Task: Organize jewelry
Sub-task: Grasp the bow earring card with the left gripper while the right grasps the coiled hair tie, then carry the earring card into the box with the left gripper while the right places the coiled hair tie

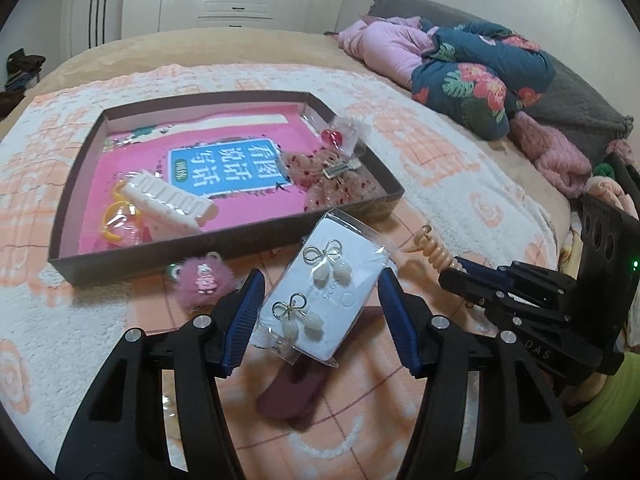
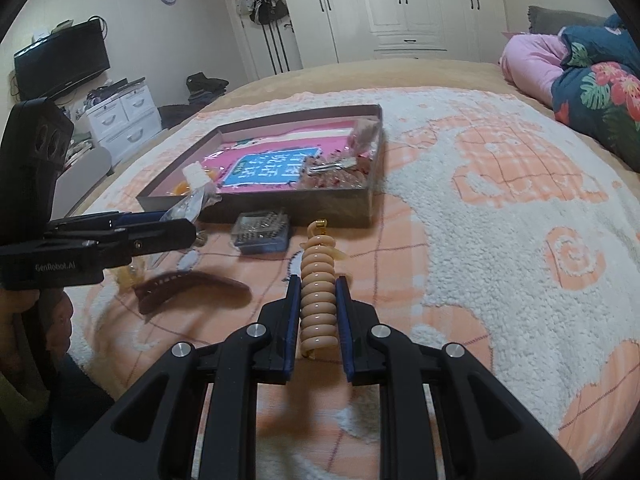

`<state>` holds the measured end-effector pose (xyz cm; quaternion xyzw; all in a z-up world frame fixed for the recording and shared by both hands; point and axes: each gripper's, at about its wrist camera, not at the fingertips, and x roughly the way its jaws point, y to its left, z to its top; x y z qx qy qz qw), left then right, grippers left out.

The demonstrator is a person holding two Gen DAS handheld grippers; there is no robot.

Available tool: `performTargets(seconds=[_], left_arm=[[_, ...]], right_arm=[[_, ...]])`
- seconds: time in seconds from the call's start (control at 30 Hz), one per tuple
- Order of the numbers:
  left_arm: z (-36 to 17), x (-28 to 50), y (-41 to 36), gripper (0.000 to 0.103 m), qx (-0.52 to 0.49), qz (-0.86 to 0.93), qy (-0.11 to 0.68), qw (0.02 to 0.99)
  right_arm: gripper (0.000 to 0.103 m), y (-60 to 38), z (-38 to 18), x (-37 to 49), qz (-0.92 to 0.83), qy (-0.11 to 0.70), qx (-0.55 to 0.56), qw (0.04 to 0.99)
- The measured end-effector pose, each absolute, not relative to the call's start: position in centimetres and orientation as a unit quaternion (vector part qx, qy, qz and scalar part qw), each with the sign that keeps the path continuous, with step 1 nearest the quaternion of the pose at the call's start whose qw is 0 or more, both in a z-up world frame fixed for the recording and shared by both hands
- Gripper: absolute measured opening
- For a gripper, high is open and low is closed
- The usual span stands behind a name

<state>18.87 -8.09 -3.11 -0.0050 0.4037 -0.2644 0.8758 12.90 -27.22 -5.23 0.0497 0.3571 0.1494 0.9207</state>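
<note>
A shallow brown box (image 1: 360,208) (image 2: 256,204) lies on the bed and holds a white comb (image 1: 168,200), yellow rings, a dotted bow clip (image 1: 336,172) and a pink book. My left gripper (image 1: 320,280) is shut on a clear packet of bow earrings (image 1: 324,284) on a white card, just in front of the box. My right gripper (image 2: 316,284) is shut on a beige spiral hair tie (image 2: 318,292), held above the blanket; it also shows in the left wrist view (image 1: 436,252).
A dark red hair claw (image 2: 188,284) (image 1: 292,388) lies on the blanket under the left gripper. A pink pompom charm (image 1: 200,280) sits by the box front. A small blue packet (image 2: 264,232) lies near the box. Folded quilts (image 1: 480,76) are at the right.
</note>
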Motion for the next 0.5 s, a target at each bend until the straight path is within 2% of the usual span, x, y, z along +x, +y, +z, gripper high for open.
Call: performTargets(seconds=[0.5], left_arm=[[-1.9,19.3,-2.4,0.05,-0.061,-0.221,0.382,0.895]], right_arm=[[0.017,-22.5,-2.7,15.2,0.192,0.339,0.02,0.921]])
